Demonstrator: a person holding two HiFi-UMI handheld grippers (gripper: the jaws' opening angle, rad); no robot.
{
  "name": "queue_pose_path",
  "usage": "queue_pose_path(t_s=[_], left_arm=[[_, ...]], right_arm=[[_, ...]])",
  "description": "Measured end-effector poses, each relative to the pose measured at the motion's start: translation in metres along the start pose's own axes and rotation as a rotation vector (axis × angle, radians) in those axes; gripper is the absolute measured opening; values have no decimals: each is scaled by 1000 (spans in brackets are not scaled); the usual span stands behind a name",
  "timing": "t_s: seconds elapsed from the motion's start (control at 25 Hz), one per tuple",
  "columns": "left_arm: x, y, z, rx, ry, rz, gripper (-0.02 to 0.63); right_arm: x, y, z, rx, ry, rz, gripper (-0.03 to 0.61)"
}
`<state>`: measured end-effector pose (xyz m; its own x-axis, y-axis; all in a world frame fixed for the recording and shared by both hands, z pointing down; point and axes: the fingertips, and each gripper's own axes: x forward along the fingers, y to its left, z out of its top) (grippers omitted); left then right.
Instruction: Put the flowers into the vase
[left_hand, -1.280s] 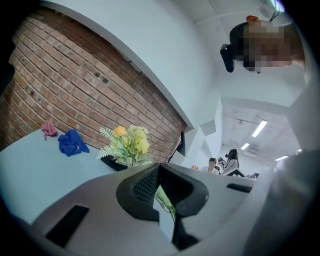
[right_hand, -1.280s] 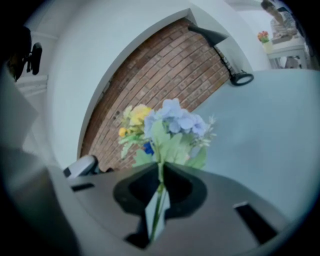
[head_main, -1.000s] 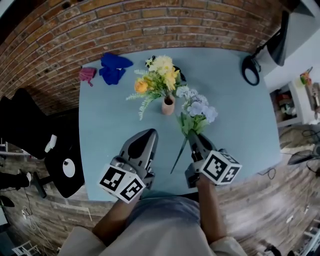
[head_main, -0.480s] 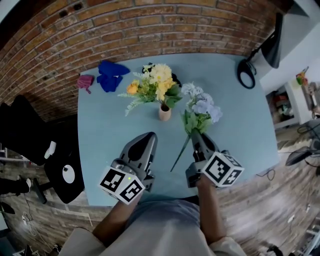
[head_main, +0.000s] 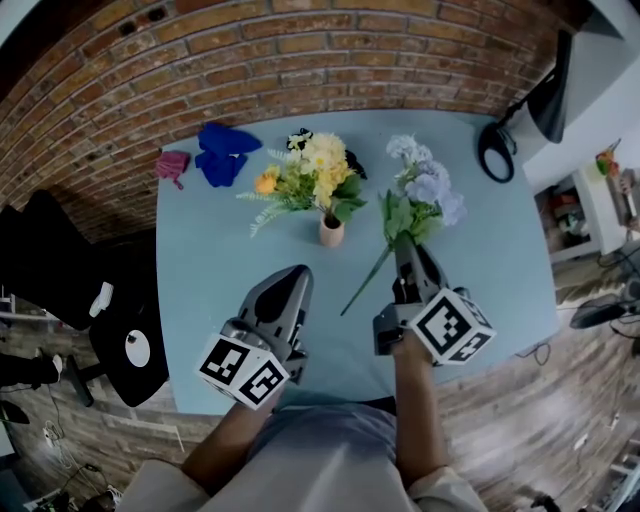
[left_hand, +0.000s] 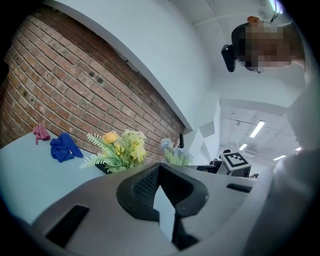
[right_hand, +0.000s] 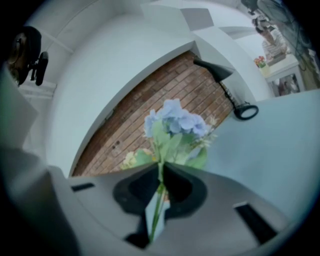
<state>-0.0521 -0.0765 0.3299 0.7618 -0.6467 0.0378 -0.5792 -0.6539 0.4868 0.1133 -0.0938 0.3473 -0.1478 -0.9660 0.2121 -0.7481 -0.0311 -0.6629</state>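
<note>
A small tan vase (head_main: 331, 231) stands mid-table and holds a yellow and orange bouquet (head_main: 310, 172). My right gripper (head_main: 403, 244) is shut on the green stem (right_hand: 158, 200) of a pale blue flower bunch (head_main: 422, 187), held in the air to the right of the vase; the stem's lower end (head_main: 362, 288) trails down to the left. The blue blooms (right_hand: 175, 119) rise straight beyond the jaws. My left gripper (head_main: 294, 274) is shut with nothing in it, low over the table in front of the vase. The yellow bouquet (left_hand: 117, 148) and the blue bunch (left_hand: 174, 152) show beyond it.
A blue cloth (head_main: 222, 152) and a pink cloth (head_main: 173, 164) lie at the far left of the light blue table (head_main: 490, 260). A black desk lamp (head_main: 520, 110) stands at the far right corner. A brick wall (head_main: 300, 50) backs the table.
My right gripper has lifted the blue flower bunch up and away from me, to the right of the vase. The left gripper has stayed put.
</note>
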Motion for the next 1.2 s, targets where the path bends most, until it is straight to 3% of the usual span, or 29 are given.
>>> queue_pose_path(t_s=[0.4, 1.2], left_arm=[[18, 10, 7, 39, -12, 36, 17], [63, 35, -11, 63, 41, 95, 18]], right_arm=[[32, 8, 27, -31, -53, 24, 38], [86, 15, 42, -86, -116, 56, 38]])
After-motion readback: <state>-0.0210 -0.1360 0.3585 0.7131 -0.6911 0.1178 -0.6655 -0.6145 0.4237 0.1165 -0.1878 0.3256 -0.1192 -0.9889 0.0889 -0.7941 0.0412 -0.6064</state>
